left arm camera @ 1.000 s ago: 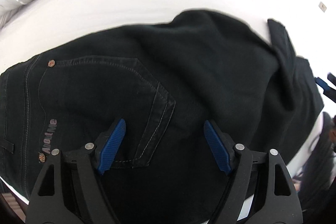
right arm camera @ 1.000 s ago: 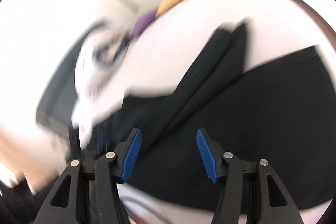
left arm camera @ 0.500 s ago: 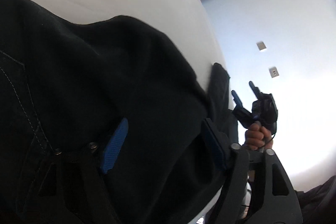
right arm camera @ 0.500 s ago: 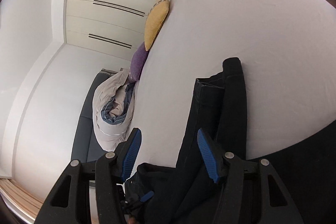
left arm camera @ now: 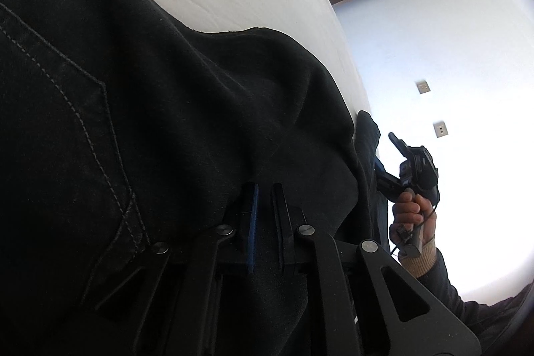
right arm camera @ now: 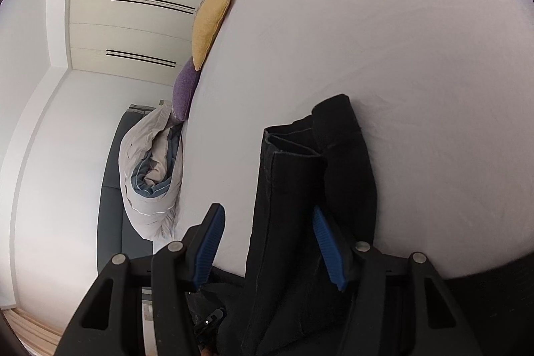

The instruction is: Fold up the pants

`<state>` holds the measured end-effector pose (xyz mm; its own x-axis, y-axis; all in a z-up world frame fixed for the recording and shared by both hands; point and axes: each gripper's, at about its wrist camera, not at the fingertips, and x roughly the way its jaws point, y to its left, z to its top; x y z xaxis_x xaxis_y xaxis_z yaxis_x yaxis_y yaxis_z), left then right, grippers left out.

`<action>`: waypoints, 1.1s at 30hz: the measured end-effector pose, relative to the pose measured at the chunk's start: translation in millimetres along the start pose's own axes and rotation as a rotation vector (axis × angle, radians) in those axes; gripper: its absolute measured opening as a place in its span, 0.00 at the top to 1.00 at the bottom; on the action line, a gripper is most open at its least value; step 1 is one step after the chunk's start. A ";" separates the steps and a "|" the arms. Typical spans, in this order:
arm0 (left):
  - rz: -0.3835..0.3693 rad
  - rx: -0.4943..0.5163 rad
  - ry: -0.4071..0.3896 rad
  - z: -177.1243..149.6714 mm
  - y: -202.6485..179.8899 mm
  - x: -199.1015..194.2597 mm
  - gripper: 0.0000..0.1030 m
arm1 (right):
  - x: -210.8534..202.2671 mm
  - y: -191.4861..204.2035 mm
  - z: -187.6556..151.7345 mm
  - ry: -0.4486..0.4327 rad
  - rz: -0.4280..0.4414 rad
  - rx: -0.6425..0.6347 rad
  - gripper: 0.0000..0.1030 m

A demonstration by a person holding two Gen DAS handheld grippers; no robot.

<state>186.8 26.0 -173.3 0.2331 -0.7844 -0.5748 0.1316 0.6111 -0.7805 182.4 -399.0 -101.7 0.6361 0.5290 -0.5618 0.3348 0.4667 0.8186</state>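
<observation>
Now the pants (left arm camera: 173,109) are spread on the bed (right arm camera: 383,55). Left gripper (left arm camera: 263,216), jaws just closing, is pinched on fabric at 6 o'clock. Right gripper (right arm camera: 270,246) is gaped around the legs, nothing clamped. Next: right closed, fold lifted.

surface: white bed (right arm camera: 417,55) | on it: black pants (right arm camera: 300,206), yellow cushion (right arm camera: 210,22), purple cushion (right arm camera: 185,94)

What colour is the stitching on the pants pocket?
Light grey, against black denim on the pants; clearest in the left wrist view.
</observation>
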 end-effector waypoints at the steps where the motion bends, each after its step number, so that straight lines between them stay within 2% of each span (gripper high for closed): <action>1: -0.003 -0.002 0.000 -0.6 -0.8 1.5 0.90 | 3.3 1.2 1.6 0.003 0.001 -0.001 0.47; 2: -0.010 -0.008 -0.001 -1.6 -1.0 2.7 0.90 | 2.2 1.4 1.1 0.007 -0.001 -0.004 0.51; 4: -0.022 -0.013 -0.003 -5.6 10.3 -14.8 0.91 | 3.1 0.2 0.2 0.013 -0.012 -0.005 0.77; 6: -0.032 -0.012 -0.004 -8.2 9.7 -13.8 0.91 | 1.0 -0.9 -3.1 0.014 -0.028 -0.012 0.89; 7: -0.034 -0.012 -0.003 -9.9 12.7 -18.0 0.92 | -1.2 -0.1 -5.1 0.008 -0.038 -0.024 0.91; 9: -0.035 -0.016 -0.006 -6.9 18.2 -27.7 0.93 | -7.2 3.1 -7.9 -0.010 -0.049 -0.051 0.94; 16: -0.017 -0.015 -0.006 -12.0 11.4 -21.3 0.94 | -62.7 32.0 -25.9 -0.117 -0.048 -0.155 0.96; 23: -0.009 -0.076 0.037 -0.1 17.7 -22.6 0.94 | -125.0 35.2 -58.3 -0.203 -0.042 -0.138 0.96; 28: -0.002 -0.101 0.055 4.6 16.1 -21.7 0.94 | -167.2 31.4 -87.8 -0.264 -0.090 -0.126 0.96; 33: 0.009 -0.109 0.055 11.0 16.5 -19.7 0.94 | -196.4 10.6 -123.6 -0.282 -0.191 -0.096 0.96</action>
<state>195.0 52.7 -172.2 0.1800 -0.7855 -0.5922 0.0231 0.6052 -0.7957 -25.0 -410.4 2.5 0.7399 0.2155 -0.6373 0.4075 0.6102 0.6794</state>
